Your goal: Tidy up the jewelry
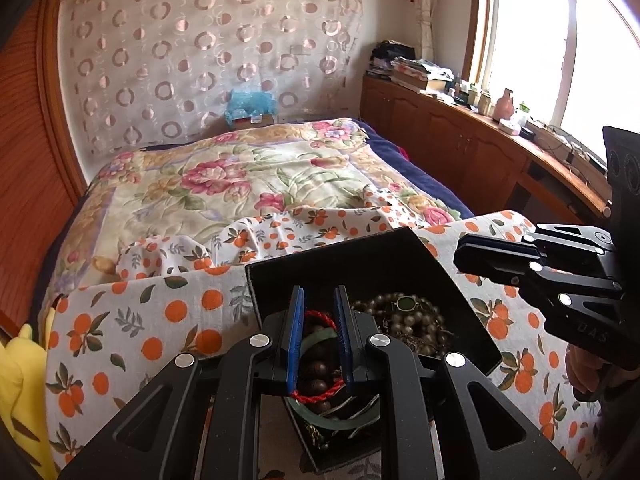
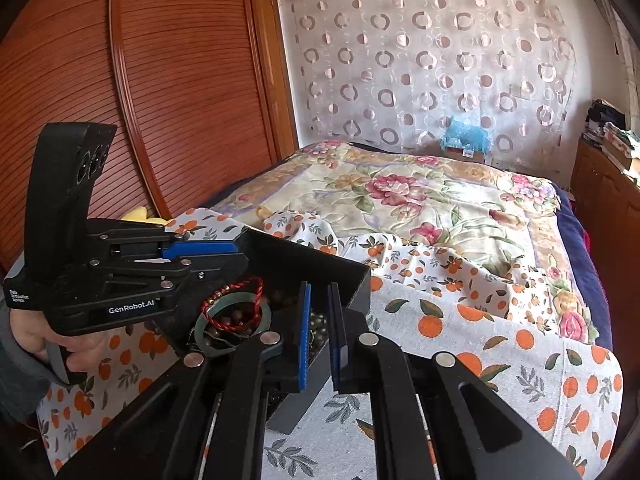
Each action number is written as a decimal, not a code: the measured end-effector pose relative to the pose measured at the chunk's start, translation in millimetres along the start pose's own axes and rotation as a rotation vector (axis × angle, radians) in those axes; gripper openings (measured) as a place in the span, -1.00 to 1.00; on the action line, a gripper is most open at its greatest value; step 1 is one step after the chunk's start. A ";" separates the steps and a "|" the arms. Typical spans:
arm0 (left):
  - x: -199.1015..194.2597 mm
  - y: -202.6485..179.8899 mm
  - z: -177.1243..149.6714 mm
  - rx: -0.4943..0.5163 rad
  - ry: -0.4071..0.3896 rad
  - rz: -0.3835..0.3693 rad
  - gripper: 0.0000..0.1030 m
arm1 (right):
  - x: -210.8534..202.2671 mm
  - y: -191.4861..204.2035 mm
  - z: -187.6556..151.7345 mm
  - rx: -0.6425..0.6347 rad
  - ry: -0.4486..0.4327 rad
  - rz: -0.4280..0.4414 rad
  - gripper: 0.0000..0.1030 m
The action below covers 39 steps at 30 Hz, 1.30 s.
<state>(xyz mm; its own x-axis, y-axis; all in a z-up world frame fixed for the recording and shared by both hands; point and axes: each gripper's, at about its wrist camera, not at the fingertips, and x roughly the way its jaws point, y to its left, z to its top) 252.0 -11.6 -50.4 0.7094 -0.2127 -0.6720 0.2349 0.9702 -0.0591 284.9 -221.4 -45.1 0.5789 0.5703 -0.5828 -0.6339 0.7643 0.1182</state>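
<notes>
At lower centre of the left wrist view, an open black box (image 1: 360,248) sits on an orange-printed cloth (image 1: 160,320) spread over the near end of a bed with a floral cover (image 1: 240,180); the jewelry lies loose inside the box; noted within are a red cord bracelet (image 1: 320,315), a string of dark wooden beads (image 1: 316,364), a green bangle (image 1: 340,424) and, toward the right side of the box, a heap of pale beads (image 1: 400,320). The left gripper (image 1: 320,296) points down into the left part of the box; its blue pads stand a narrow gap apart with the red cord and dark beads showing between them; whether the pads press on the cord cannot be told. From the right wrist view the left gripper (image 2: 242,258) is at mid left, its tips over the far left part of the box (image 2: 304,256), just above the red cord bracelet (image 2: 230,325), which rests across the green bangle (image 2: 266,316); a hand (image 2: 76,344) grips its handle at lower left. The right gripper (image 2: 320,288) is closed with nothing seen clamped; in the left wrist view the right gripper (image 1: 460,256) hangs just beside the box's right wall at mid right.
</notes>
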 end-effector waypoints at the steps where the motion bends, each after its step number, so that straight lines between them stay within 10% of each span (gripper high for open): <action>1: -3.1 -0.8 -1.6 -0.003 -0.002 0.001 -0.64 | -0.4 0.6 0.6 -0.001 -0.001 -0.003 -0.82; 6: -19.7 0.4 -8.3 -0.013 -0.025 0.005 -0.35 | -5.3 9.0 2.0 -0.015 0.005 -0.034 -0.82; 12: -50.8 2.2 -21.1 -0.044 -0.076 0.051 0.56 | -23.9 17.8 -5.6 0.015 -0.001 -0.093 -0.80; 14: -59.5 2.9 -24.0 -0.045 -0.081 0.067 0.74 | -33.4 21.2 -10.1 0.032 -0.012 -0.108 -0.48; 16: -70.4 2.6 -29.5 -0.050 -0.086 0.087 0.81 | -44.7 27.0 -16.9 0.047 -0.030 -0.123 -0.04; 28: -116.4 -18.9 -62.6 -0.050 -0.098 0.128 0.85 | -92.3 55.3 -47.9 0.090 -0.090 -0.218 0.78; 39: -159.9 -35.6 -76.4 -0.063 -0.171 0.135 0.85 | -142.3 71.9 -55.0 0.118 -0.192 -0.285 0.95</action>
<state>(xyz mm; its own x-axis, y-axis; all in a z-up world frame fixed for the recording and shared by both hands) 79.4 -3.3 2.7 0.8352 -0.0919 -0.5421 0.0922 0.9954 -0.0268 128.8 -264.2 2.1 0.8168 0.3668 -0.4452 -0.3760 0.9239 0.0713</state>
